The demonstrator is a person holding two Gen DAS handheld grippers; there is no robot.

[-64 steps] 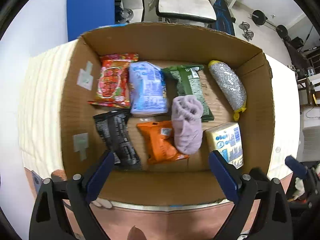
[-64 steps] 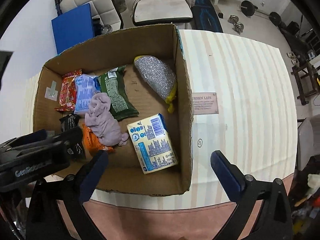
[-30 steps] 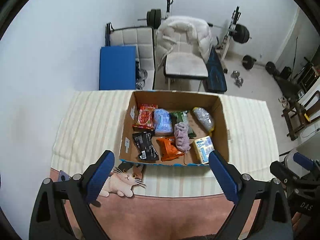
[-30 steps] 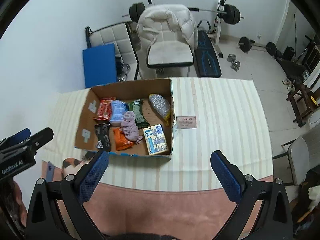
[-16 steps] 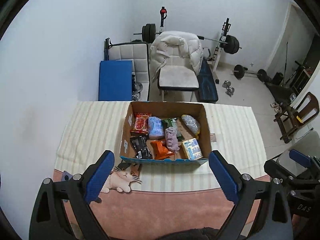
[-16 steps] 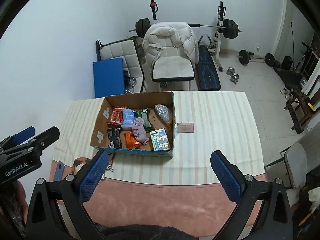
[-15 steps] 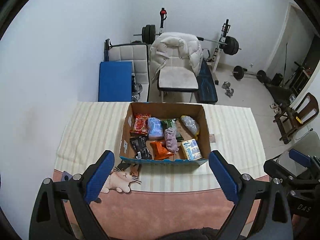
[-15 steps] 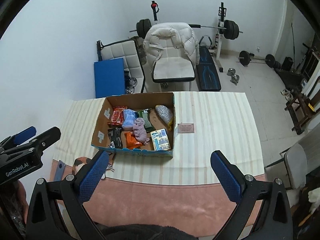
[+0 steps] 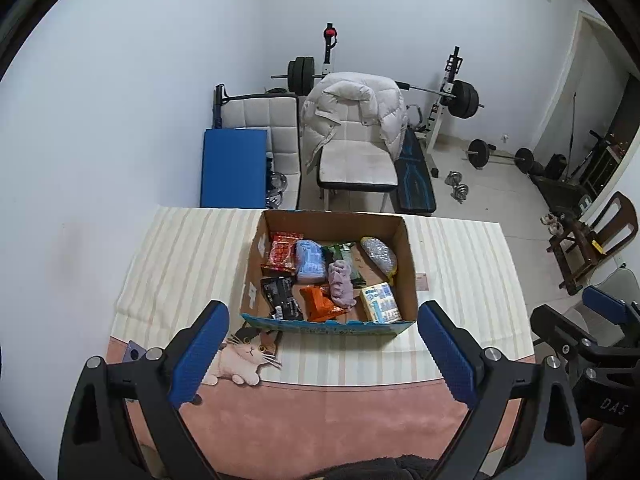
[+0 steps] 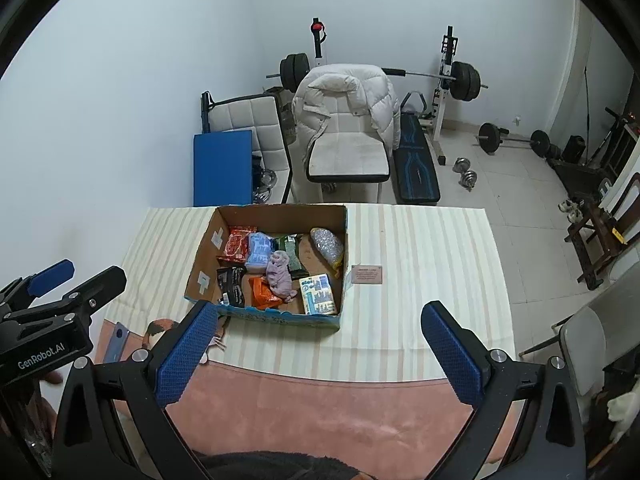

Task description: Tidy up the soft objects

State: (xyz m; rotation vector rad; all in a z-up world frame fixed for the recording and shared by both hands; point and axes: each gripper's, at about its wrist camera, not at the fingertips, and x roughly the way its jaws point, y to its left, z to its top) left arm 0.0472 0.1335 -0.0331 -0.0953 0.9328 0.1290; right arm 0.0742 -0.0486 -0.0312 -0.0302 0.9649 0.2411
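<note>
Two hand-held grippers: left hand-held gripper (image 9: 323,336) and right hand-held gripper (image 10: 316,336), both spread wide, holding nothing.
Cardboard box (image 9: 328,326): packets and crumpled lilac cloth (image 9: 341,282) inside.

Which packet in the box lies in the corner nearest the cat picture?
The black packet, in the cardboard box's near-left corner. The red and blue packets lie farther back; the orange one sits beside it.

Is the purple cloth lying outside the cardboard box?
No, the purple cloth lies inside the cardboard box, among the snack packets.
</note>
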